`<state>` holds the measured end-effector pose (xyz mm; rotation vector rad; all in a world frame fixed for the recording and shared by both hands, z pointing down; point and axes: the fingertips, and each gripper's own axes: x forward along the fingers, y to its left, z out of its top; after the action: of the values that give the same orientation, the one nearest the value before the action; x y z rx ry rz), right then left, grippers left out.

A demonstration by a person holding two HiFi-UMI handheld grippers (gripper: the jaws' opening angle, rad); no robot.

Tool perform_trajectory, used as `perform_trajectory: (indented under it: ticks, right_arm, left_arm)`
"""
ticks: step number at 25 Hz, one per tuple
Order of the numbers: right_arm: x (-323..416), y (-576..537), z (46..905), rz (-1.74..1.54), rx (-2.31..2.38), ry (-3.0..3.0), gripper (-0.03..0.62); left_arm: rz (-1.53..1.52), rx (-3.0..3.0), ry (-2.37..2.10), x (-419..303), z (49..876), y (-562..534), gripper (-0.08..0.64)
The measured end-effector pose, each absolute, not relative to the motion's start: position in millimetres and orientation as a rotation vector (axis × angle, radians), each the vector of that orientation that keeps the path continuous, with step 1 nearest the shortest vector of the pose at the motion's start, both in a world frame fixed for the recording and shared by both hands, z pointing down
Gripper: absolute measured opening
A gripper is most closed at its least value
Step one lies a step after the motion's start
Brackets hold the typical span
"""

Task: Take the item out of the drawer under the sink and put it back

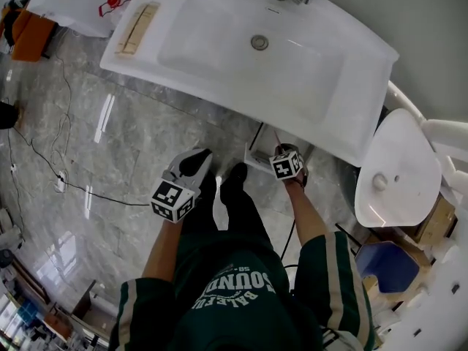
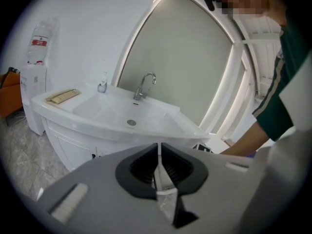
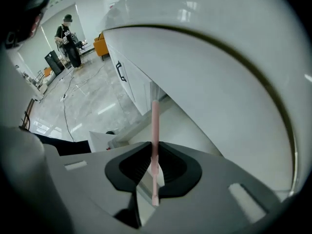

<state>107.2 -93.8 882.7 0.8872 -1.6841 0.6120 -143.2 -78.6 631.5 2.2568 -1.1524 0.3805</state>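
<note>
A thin pink stick (image 3: pixel 155 126) stands upright between the jaws of my right gripper (image 3: pixel 155 168), which is shut on it. In the head view that gripper (image 1: pixel 284 156) hangs just below the sink's front rim, over the open white drawer (image 1: pixel 257 152), and the pink stick (image 1: pixel 277 136) points into it. My left gripper (image 1: pixel 197 158) is held lower left of the drawer, above the floor. In the left gripper view its jaws (image 2: pixel 158 172) are shut with nothing between them, facing the white sink (image 2: pixel 105 112) and its faucet (image 2: pixel 145 86).
A white toilet (image 1: pixel 395 167) stands right of the sink cabinet, with a blue bin (image 1: pixel 387 265) and a cardboard box beside it. Cables (image 1: pixel 44 159) run over the marble floor at left. A wooden strip (image 1: pixel 137 28) lies on the sink's left ledge. A person (image 3: pixel 68 38) stands far back.
</note>
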Motion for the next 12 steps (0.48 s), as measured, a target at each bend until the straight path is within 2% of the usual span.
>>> perform_trajectory:
  ticks: [12]
  right_arm:
    - [77.4,-67.5,779.4,0.577,0.95,-1.862,0.051]
  left_arm:
    - [0.334,2.365,-1.138,-131.2,578.4,-84.7,0.072]
